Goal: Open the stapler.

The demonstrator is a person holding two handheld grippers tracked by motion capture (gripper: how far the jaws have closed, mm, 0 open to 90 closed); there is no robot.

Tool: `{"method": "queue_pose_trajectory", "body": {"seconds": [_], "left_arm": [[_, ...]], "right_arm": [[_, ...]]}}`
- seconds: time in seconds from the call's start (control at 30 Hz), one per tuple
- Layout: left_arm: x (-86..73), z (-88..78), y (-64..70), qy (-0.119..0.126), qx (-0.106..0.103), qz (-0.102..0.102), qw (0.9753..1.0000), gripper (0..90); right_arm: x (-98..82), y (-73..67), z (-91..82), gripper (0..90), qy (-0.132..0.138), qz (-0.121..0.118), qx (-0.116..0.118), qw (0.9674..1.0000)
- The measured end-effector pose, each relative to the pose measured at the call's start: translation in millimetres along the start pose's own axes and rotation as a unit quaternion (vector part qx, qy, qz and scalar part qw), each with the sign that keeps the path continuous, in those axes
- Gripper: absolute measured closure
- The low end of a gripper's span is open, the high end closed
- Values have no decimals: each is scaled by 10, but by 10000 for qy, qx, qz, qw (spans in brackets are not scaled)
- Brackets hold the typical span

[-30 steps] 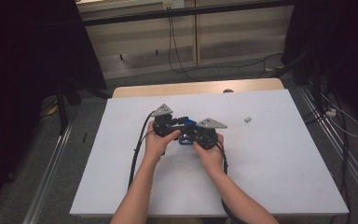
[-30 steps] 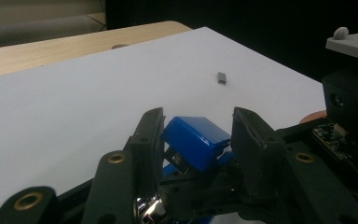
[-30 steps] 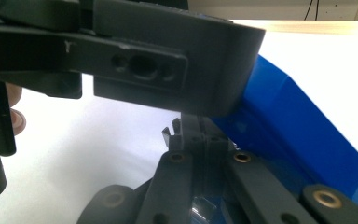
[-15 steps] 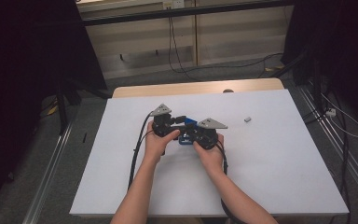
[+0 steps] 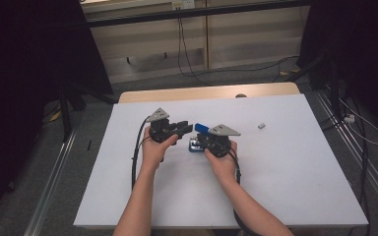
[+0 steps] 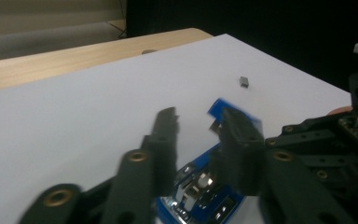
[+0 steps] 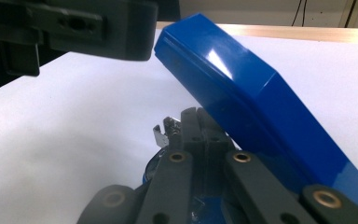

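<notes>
1. Compared with a second ago, the left gripper (image 5: pixel 187 129) has shifted a little toward the left of the high view, away from the right gripper (image 5: pixel 202 140), and its jaws have just been closing in.
2. Near the middle of the high view, both grippers sit close together on the white table (image 5: pixel 285 172), with a person's forearms entering from the bottom edge.
3. Between the two grippers lies a blue stapler (image 5: pixel 200 129), its top cover lifted and tilted up, its base on the table just below centre.
4. In the left gripper view, the two black jaws stand apart with a clear gap, blurred; the stapler (image 6: pixel 235 116) shows behind and below them, its metal staple channel (image 6: pixel 196 186) exposed at the lower centre. The pads do not press on anything that can be seen.
5. In the right gripper view, the jaws are pressed together at the lower centre, right at the stapler's metal inner part; whether they pinch it cannot be told. The raised blue cover (image 7: pixel 261 102) slants across the right half of the frame.
6. A small grey block (image 5: pixel 261 126) lies alone on the table, right of centre in the high view, well apart from the grippers.
</notes>
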State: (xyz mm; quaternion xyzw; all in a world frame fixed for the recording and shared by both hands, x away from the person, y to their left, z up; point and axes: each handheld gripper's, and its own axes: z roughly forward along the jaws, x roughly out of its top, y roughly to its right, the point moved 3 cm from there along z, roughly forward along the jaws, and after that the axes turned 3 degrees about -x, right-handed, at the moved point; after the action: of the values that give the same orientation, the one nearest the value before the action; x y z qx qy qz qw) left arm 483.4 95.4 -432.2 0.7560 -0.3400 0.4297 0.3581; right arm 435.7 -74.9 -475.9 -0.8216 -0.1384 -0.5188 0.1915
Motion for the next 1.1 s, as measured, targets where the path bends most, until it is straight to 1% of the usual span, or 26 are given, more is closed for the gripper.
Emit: {"method": "queue_pose_trajectory", "body": {"seconds": [0.07,0.1,0.13,0.17,0.2,0.23,0.27,0.3,0.33,0.37,0.47,0.57,0.63,0.67,0.7,0.73,0.77,0.8,0.83,0.87,0.97,1.0,1.07,1.1], "left_arm": [[-39,3,-26,-41,24,-40,10000,770],[-59,16,-31,-101,31,-29,9999,816],[-77,31,-31,-179,-13,18,9998,816],[-107,71,-16,-278,-108,36,9996,854],[-107,71,-16,-278,-108,36,9996,864],[-117,89,-6,-333,-139,37,9993,864],[-136,124,15,-423,-169,89,9989,887],[-145,139,22,-443,-174,109,9988,894],[-145,139,22,-443,-174,109,9988,900],[-154,147,28,-513,-169,124,9985,900],[-184,176,24,-639,-62,246,9976,900],[-225,212,33,-747,-84,234,9969,900],[-233,227,54,-750,-91,263,9968,900],[-228,227,64,-788,-51,270,9965,900],[-225,232,74,-788,-26,308,9964,900],[-225,232,80,-827,-5,392,9958,900],[-242,232,81,-878,13,370,9955,900],[-242,232,81,-878,13,370,9955,900],[-251,239,84,-874,38,365,9955,900],[-258,245,88,-906,52,413,9950,900],[-291,279,96,-995,153,518,9936,900],[-306,298,101,-965,135,535,9938,900],[-308,302,102,-959,135,527,9939,900],[-307,302,102,-976,134,528,9937,900]], "right_arm": [[-1,-2,0,900,-5,2,-2,10000],[-3,-5,1,900,0,-8,-11,10000],[-3,-5,1,900,0,-8,-11,10000],[-1,-5,3,900,3,4,-20,10000],[-1,-5,3,900,3,4,-20,10000],[1,-4,3,900,0,9,-21,10000],[2,-5,5,900,6,9,-26,10000],[1,-6,4,900,4,-3,-33,10000],[-1,-6,5,900,1,-23,-31,10000],[-1,-6,5,900,1,-23,-31,10000],[-2,-8,3,900,2,-36,-41,10000],[-2,-14,4,900,1,-50,-61,10000],[-3,-17,7,900,-17,-69,-50,10000],[-3,-17,7,900,-17,-69,-50,10000],[-2,-21,9,900,-17,-76,-60,10000],[2,-22,12,900,-8,-91,-64,9999],[7,-33,24,900,-29,-141,-88,9999],[11,-38,28,900,-38,-183,-136,9997],[11,-38,28,900,-38,-183,-136,9997],[16,-39,32,900,-44,-220,-181,9996],[47,-28,18,900,-24,-220,-307,9993],[63,-16,1,900,-26,-225,-326,9992],[69,-8,-15,900,-23,-143,-307,9994],[75,-6,-25,900,-1,-120,-336,9994]]}}
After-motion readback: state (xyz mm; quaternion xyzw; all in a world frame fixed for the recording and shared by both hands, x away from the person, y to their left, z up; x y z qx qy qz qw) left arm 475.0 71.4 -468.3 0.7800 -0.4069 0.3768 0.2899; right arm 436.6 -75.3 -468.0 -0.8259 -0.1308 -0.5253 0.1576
